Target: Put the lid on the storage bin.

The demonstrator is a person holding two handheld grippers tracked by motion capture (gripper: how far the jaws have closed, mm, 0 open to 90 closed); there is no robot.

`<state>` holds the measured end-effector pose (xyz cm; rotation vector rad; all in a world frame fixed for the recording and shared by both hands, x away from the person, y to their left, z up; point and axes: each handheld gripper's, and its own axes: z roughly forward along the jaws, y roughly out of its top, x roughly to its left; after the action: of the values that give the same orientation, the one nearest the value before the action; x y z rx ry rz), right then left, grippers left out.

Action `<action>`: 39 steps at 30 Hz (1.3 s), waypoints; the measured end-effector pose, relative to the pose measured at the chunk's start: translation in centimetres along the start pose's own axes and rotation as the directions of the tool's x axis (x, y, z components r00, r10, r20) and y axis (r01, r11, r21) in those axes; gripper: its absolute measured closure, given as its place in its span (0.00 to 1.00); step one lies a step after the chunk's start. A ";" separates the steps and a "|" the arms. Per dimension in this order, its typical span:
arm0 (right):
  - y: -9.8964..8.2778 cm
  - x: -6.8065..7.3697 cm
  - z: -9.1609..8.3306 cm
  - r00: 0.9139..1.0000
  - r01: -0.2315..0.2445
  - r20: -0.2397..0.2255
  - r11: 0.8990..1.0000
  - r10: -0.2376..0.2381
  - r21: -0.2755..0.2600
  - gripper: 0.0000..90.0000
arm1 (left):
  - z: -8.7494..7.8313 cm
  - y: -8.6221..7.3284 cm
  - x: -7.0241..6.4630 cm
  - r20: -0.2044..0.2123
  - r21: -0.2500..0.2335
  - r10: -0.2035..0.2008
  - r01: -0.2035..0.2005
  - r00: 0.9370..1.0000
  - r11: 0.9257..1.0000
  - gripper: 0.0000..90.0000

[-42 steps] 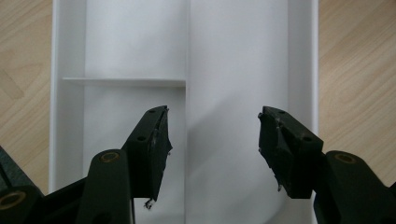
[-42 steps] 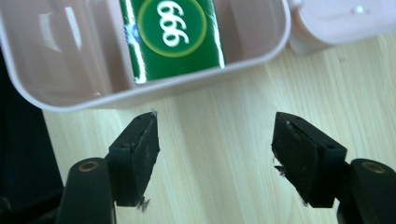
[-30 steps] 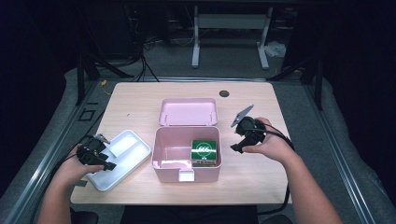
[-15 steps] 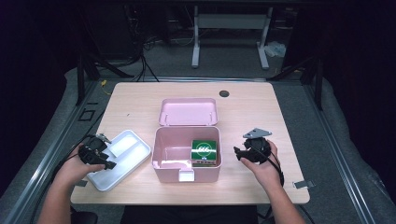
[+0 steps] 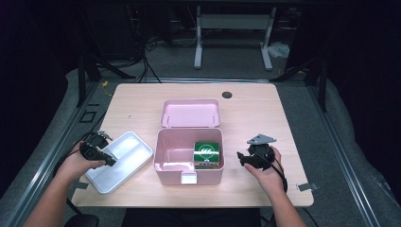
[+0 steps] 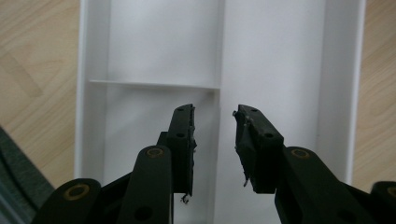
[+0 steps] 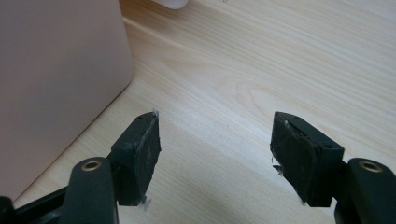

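Left claw: we see our left claw (image 5: 109,161) over the near corner of the white plastic divided tray (image 5: 126,152). Its jaws have just been closing and now stand partly apart. In the left gripper view (image 6: 214,140) the gap lines up with the tray's lengthwise partition below, but we cannot tell whether the pads touch it, so we count nothing as gripped.

White tray: it lies directly under the left claw, on the light wooden worktop (image 5: 265,118), and a cross wall of the tray sits just beyond the jaw tips.

Right claw: our right claw (image 5: 240,158) rests low by the worktop with its jaws wide apart and nothing between them. The right gripper view (image 7: 215,140) shows bare wood in the gap.

Pink box: the open pink plastic box (image 5: 166,163) stands just beside the right claw, at the side its tips point to, and apart from it. Its wall fills the left of the right gripper view (image 7: 56,70). The raised lid is at the box's far edge.

Green carton: a green and white small carton (image 5: 207,152) stands inside the pink box, in the corner nearest the right claw.
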<state>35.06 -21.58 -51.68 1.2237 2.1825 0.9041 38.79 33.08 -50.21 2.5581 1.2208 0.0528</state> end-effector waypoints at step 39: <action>-0.6 -0.2 0.7 0.996 -0.056 -0.070 0.998 0.058 0.029 0.39 | 3.2 2.6 -0.5 -0.027 0.216 0.088 -0.080 0.996 0.973 0.98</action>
<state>35.31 -21.76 -52.53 1.2917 2.2321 0.9577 40.97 30.31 -52.47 2.8061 1.1895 -0.0151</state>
